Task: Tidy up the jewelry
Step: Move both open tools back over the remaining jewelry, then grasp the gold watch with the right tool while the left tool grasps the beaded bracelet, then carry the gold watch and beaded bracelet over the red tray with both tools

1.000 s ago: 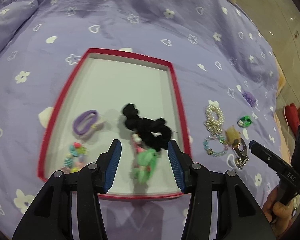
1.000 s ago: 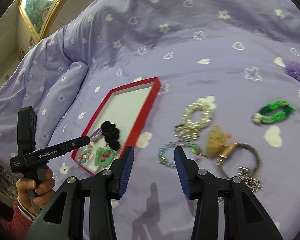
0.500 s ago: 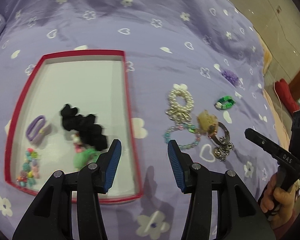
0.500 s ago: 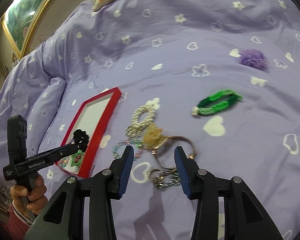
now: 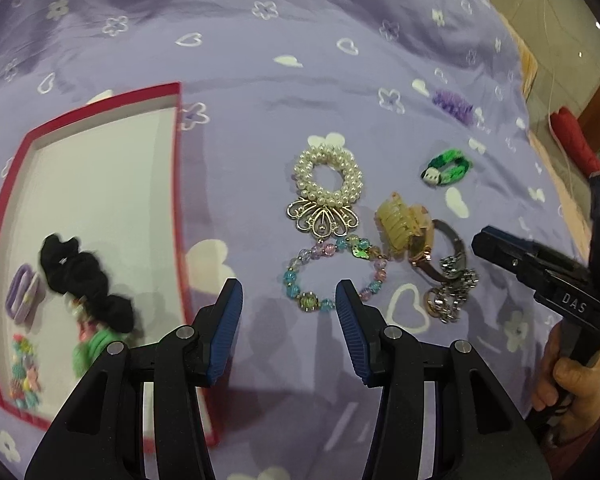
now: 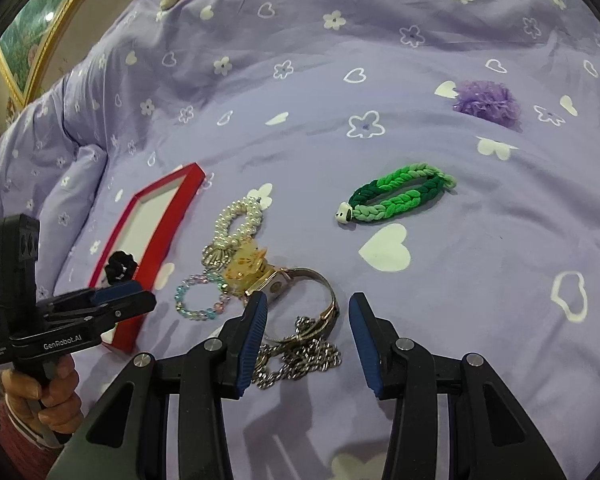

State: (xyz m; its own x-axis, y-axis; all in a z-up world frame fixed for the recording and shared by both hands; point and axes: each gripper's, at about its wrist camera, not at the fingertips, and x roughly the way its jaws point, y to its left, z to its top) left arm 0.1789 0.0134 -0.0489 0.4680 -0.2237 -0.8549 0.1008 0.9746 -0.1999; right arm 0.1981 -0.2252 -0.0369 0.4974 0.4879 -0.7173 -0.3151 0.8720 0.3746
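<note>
Both tools hang over a lilac bedspread printed with white hearts and flowers [image 5: 284,40]. The left gripper [image 5: 289,300], at the bottom centre of its own view, has its blue-padded jaws spread wide with nothing between them; just above the gap lies a pastel glass-bead bracelet [image 5: 332,276]. Above that sits a white pearl scrunchie with a gold filigree fan charm [image 5: 327,178], and to its right a translucent amber claw clip [image 5: 400,220] rests against a metal-band wristwatch [image 5: 448,248], with a tangled silver chain [image 5: 452,296] just below the watch. A braided green hair tie [image 5: 446,168] lies at upper right, and a fluffy purple scrunchie [image 5: 452,104] further up.

At the left edge is the red-rimmed shallow box with a white floor [image 5: 178,160]. It holds a black scrunchie [image 5: 84,276], a lilac hair band [image 5: 22,296], a green piece [image 5: 92,348] too blurred to name with any confidence, and small multicoloured beads [image 5: 24,376] at its lower corner.

The right gripper [image 6: 307,336], bottom centre of its view, is likewise wide open and empty, its pads poised above the chain and the watch band; whether they touch the bedding I cannot tell.
</note>
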